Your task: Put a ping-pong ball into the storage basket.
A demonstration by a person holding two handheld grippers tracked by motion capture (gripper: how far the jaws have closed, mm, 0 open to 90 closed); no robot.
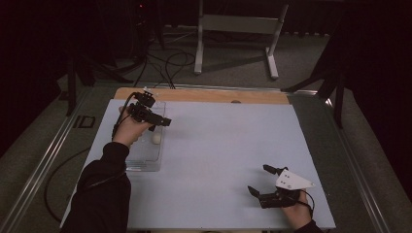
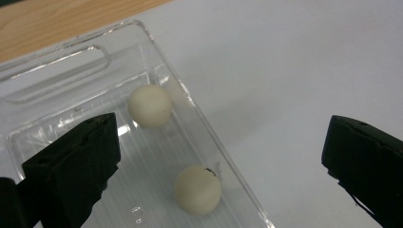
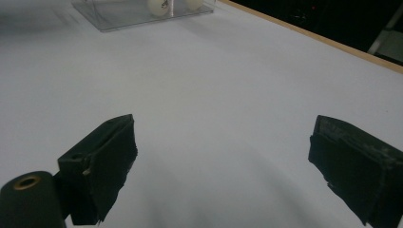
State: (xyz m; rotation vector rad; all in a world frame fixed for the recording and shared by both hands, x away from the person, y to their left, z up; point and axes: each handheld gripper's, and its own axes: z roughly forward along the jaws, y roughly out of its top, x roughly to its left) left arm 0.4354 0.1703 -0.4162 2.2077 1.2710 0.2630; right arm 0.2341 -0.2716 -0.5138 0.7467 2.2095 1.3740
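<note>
1. The left hand-held gripper [image 1: 156,120] hangs over the clear plastic tray [image 1: 145,162] at the left side of the worktop [image 1: 218,155], jaws spread wide with nothing between them. Two white balls sit inside the tray, a far ball [image 2: 149,105] and a near ball [image 2: 197,189], a little apart, both against the tray's long wall [image 2: 209,130].

2. Looks to me like a ball pick is the step in hand. One jaw sits over the tray floor, the other over bare worktop outside the wall, so I'd shift it sideways first until both jaws clear that wall.

3. Go for one ball only, centre it between the jaws, then come straight down. Round and smooth, so it'll probably squirt away if pinched off-centre.

4. Close gently; those balls look light.

5. The right hand-held gripper [image 1: 262,185] rests low at the near right of the worktop, jaws apart and empty, well away from the tray. Fine there.
</note>
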